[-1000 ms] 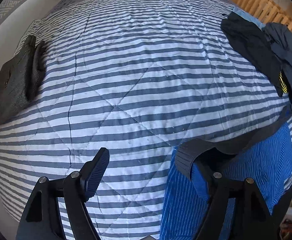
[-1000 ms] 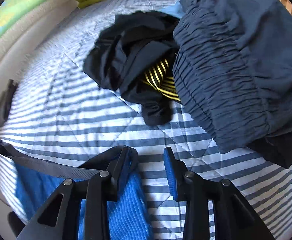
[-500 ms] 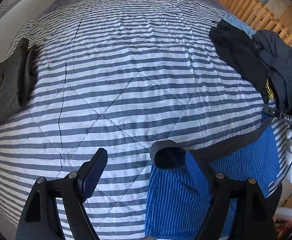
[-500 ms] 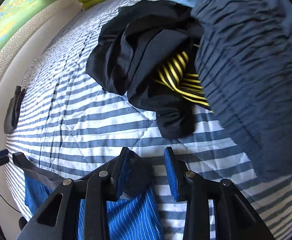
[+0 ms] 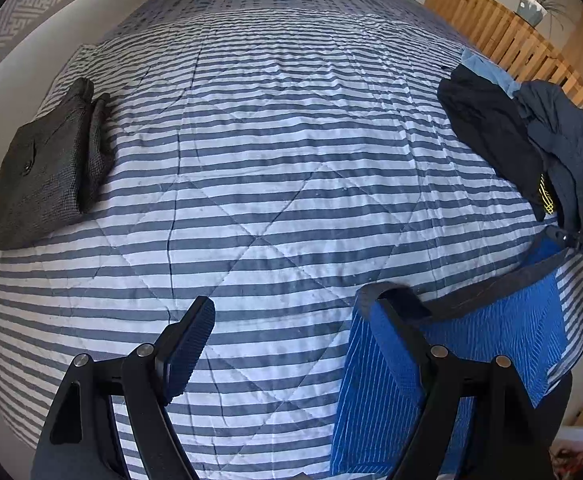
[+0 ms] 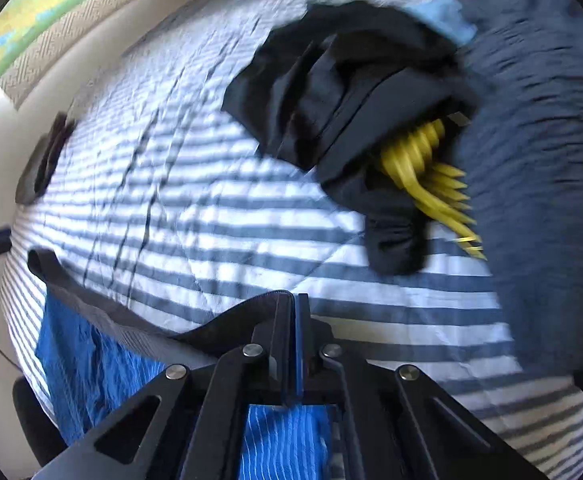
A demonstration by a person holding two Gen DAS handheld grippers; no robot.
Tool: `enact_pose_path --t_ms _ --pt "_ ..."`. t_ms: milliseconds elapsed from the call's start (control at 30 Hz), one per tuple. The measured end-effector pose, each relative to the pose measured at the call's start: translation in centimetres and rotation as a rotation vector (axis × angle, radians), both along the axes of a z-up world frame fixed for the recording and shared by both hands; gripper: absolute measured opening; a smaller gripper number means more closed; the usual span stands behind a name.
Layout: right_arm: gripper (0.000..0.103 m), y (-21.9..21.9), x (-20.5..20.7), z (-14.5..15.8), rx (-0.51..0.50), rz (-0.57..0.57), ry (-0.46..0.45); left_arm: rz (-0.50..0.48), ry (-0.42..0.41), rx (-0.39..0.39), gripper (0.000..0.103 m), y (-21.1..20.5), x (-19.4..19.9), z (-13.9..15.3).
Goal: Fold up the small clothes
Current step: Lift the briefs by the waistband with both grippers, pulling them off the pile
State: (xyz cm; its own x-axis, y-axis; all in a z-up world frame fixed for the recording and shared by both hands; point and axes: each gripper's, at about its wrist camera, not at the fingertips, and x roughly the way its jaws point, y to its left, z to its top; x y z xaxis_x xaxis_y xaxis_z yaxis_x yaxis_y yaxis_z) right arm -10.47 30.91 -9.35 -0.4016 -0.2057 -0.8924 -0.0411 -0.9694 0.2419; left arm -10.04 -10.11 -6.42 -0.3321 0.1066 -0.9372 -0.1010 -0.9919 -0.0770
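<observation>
The blue pinstriped shorts with a dark grey waistband [image 5: 491,332] hang over the near edge of the striped quilted bedspread [image 5: 275,168]. The right gripper [image 6: 296,312] pinches one waistband corner; the left gripper [image 5: 299,320] gapes wide at the other. Step: taking hold. Next, I judge, the left must close, then both spread it flat

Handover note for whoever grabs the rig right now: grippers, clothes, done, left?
Left gripper: open, one finger under the waistband of the blue shorts, no grasp yet.
Right gripper: shut on the waistband's other end.
Shorts lie at the near edge of the striped bed, unfolded.
Done: grey folded garment at the left edge.
Left: fold the shorts, then the dark pile.
</observation>
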Motion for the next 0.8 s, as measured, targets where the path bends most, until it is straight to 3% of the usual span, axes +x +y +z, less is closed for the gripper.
enact_pose_path --t_ms 100,233,300,333,367,400,433,467,567,633,700,800 --pt "0.001 2.1 0.6 0.7 -0.009 -0.123 0.043 -0.013 -0.011 0.011 0.083 0.2 0.1 -1.0" --pt "0.006 1.8 0.6 0.1 -0.039 -0.056 -0.007 -0.071 -0.019 0.022 0.082 2.9 -0.9 -2.6" --pt "0.013 1.7 0.5 0.3 -0.02 -0.047 0.004 -0.119 -0.024 0.017 0.081 4.8 -1.6 -3.6" --pt "0.023 1.9 0.7 0.5 -0.024 -0.042 0.011 -0.133 -0.023 0.012 0.079 5.6 -1.9 -4.0" --pt "0.034 1.9 0.9 0.6 -0.026 -0.042 0.017 -0.134 -0.025 0.008 0.075 6.3 -2.2 -4.6" --pt "0.037 1.8 1.3 0.7 -0.022 -0.048 0.024 -0.136 -0.032 0.013 0.072 6.7 -2.6 -5.1" --pt "0.039 2.1 1.5 0.9 -0.02 -0.053 0.028 -0.14 -0.043 0.021 0.059 7.1 -3.0 -5.6" --pt "0.039 2.5 1.7 1.0 -0.026 -0.054 0.025 -0.14 -0.061 0.026 0.038 7.5 -3.3 -6.2" --pt "0.039 3.2 2.3 1.0 -0.052 -0.052 0.019 -0.122 -0.086 0.054 0.011 7.9 -3.7 -7.5" --pt "0.039 3.3 2.3 0.8 -0.059 -0.049 0.022 -0.117 -0.067 0.071 0.005 7.8 -3.4 -7.3" --pt "0.039 3.5 2.2 0.7 -0.072 -0.05 0.022 -0.094 -0.032 0.059 0.005 6.9 -3.2 -6.4" --pt "0.041 3.1 1.9 0.4 -0.097 -0.027 0.024 -0.052 -0.018 0.108 0.005 5.2 -3.4 -5.9"
